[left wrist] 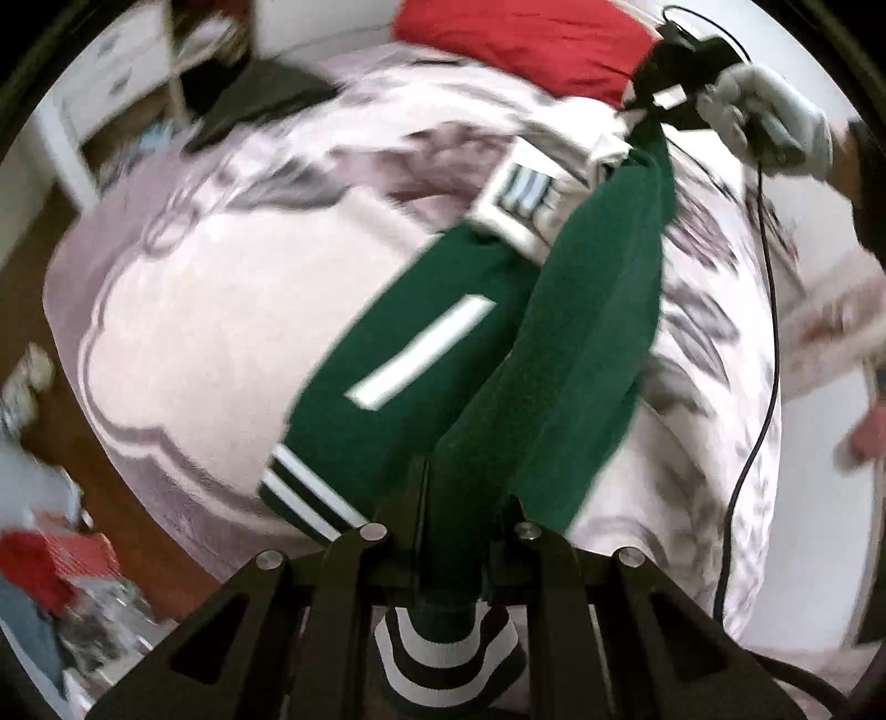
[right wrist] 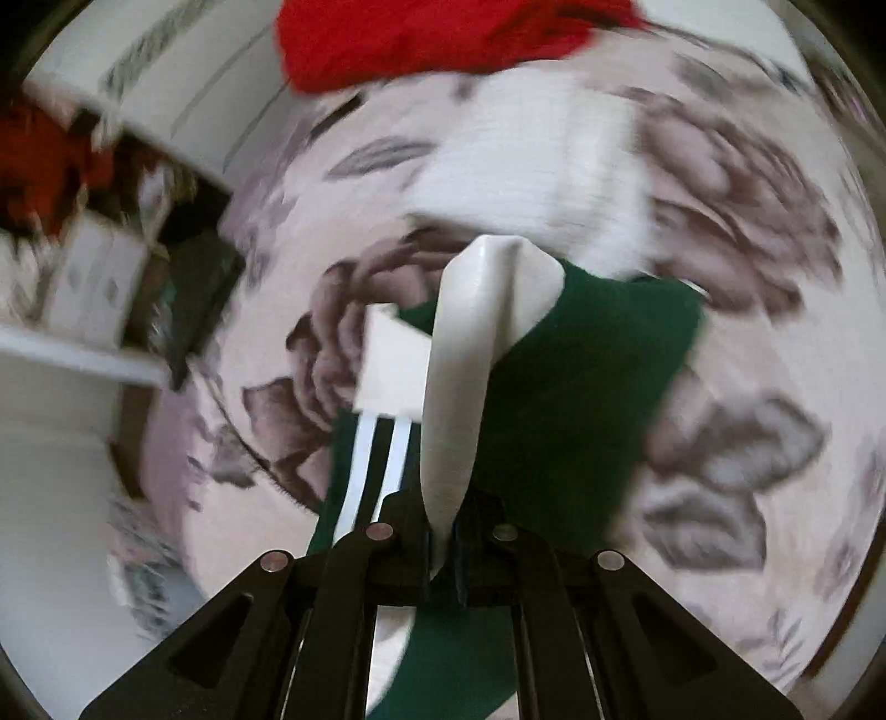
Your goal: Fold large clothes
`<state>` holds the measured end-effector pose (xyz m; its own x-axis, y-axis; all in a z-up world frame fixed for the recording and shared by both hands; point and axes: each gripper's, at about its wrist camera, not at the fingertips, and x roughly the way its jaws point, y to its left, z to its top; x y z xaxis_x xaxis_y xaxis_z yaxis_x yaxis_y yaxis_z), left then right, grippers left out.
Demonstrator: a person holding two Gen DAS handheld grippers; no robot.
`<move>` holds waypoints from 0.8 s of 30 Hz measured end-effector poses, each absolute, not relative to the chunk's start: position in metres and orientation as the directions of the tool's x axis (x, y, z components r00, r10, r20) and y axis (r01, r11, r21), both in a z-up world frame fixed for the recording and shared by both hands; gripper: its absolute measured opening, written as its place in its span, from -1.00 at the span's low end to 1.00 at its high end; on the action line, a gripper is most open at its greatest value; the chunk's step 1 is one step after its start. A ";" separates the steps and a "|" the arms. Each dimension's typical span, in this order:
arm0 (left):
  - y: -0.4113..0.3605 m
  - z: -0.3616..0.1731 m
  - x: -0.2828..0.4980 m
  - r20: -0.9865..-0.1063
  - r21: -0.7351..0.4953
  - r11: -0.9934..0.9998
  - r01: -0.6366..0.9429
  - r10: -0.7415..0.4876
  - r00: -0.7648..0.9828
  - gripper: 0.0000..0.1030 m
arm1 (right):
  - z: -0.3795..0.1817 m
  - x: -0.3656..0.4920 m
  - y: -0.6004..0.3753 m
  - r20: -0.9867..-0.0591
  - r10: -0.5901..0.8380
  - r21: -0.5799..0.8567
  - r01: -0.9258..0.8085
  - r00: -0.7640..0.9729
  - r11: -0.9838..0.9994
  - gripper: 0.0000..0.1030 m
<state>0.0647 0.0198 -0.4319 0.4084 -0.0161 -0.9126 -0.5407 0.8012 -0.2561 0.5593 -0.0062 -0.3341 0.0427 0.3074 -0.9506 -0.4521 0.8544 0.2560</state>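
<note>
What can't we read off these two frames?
- Left wrist: left gripper pads hidden by green jacket fabric.
- Left wrist: right gripper small, blurred; jaws unreadable there.
- Right wrist: jacket's cream sleeve covers right gripper tips.
- Both: bedspread motion-blurred; jacket's full layout cut off.

The left wrist view looks down its fingers from above the bed, close over the green jacket, facing the red pillow at 12 o'clock and the other gripper at 1 o'clock. The right wrist view sits nearer, though blurred, probably steeper. Both share jacket, pillow and flowered bedcover.
</note>
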 end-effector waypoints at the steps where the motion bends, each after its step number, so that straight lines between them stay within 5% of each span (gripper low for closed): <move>1: 0.039 -0.444 0.062 -0.912 -0.286 0.781 -0.555 -0.043 0.409 -0.79 | -0.346 0.561 0.026 -0.962 0.271 0.220 -0.480 0.039 0.849 -0.89; 7: 0.107 -0.532 0.066 -0.914 -0.367 0.725 -0.582 -0.163 0.373 -0.78 | -0.437 0.561 0.150 -0.995 0.054 0.006 -0.517 0.078 0.856 -0.89; 13: 0.130 -0.569 0.074 -0.879 -0.471 0.675 -0.567 -0.308 0.363 -0.71 | -0.491 0.570 0.168 -0.999 -0.016 -0.033 -0.502 0.038 0.864 -0.86; 19: 0.129 -0.551 0.061 -0.833 -0.553 0.584 -0.595 -0.408 0.374 -0.55 | -0.451 0.552 0.115 -0.967 0.210 0.253 -0.475 -0.142 0.843 -0.15; 24: 0.121 -0.516 0.048 -0.901 -0.434 0.622 -0.652 -0.280 0.332 -0.29 | -0.428 0.490 0.019 -0.934 0.267 0.351 -0.457 -0.239 0.817 0.03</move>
